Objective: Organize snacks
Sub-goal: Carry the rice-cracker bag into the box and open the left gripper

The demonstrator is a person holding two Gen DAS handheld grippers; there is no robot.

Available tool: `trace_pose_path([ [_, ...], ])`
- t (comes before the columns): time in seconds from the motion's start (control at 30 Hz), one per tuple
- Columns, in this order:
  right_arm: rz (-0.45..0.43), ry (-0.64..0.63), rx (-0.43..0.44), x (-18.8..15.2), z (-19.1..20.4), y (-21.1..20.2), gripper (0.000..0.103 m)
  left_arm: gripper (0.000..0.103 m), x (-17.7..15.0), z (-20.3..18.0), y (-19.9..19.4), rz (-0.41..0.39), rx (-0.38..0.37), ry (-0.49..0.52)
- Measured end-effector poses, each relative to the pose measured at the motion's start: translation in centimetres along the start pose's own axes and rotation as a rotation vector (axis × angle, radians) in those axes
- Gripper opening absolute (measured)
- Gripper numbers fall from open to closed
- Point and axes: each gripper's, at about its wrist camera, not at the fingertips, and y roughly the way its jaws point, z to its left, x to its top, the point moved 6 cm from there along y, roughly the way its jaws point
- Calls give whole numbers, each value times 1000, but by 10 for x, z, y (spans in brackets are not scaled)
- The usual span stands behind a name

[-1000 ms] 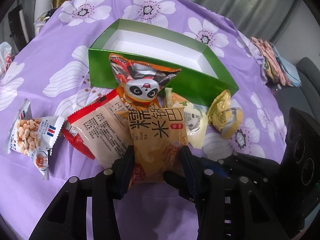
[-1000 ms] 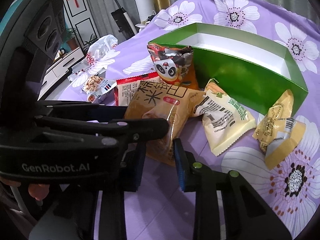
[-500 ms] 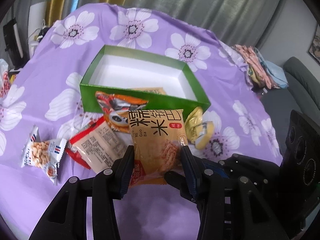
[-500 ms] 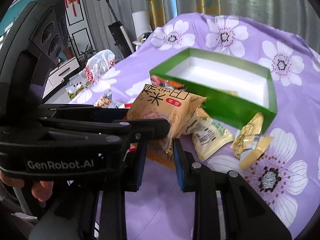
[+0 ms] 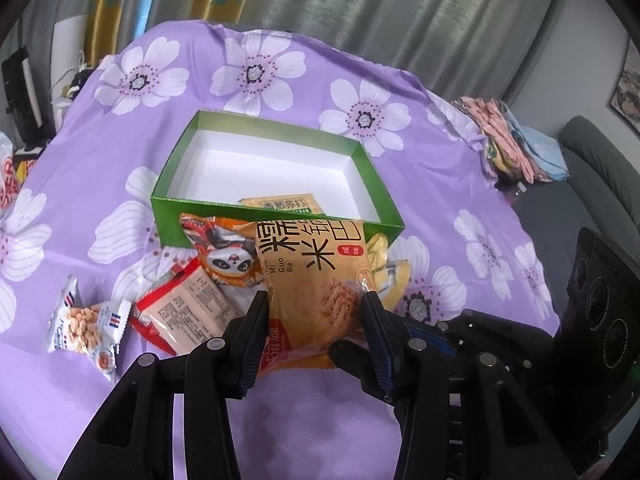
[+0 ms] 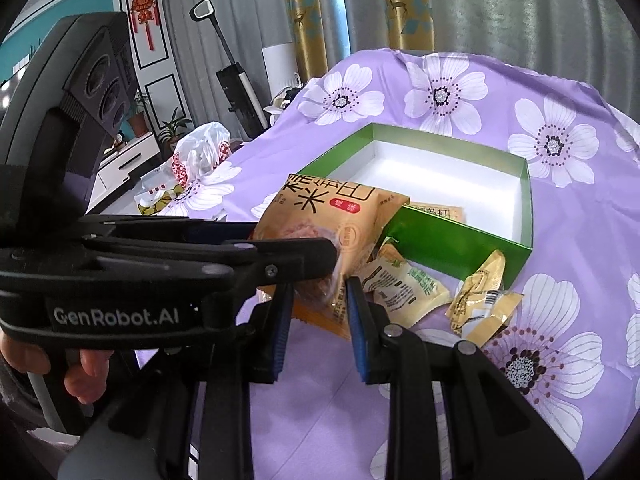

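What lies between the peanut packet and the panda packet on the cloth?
A red-edged packet lies between the peanut packet and the panda packet; the left wrist view shows it.

The left wrist view looks forward and down from close above the near edge of the bed [image 5: 440, 184], facing the curtains [image 5: 360, 12]. The right wrist view looks from the near right, angled leftward. Both share the box [image 5: 276, 224] [image 6: 452, 244], orange bag [image 5: 316, 280] [image 6: 336, 224] and far edge.
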Motion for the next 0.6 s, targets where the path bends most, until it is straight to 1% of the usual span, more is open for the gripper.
trace_pose_path([
  [0.17, -12, 2, -7, 5, -3, 1, 28, 47, 10, -2, 4, -5, -2, 8],
  [0.3, -27, 15, -5, 11, -8, 1, 28, 47, 23, -2, 9, -11, -6, 14],
  [0.6, -73, 4, -32, 42, -29, 14, 28, 47, 60, -1, 26, -44, 4, 39],
])
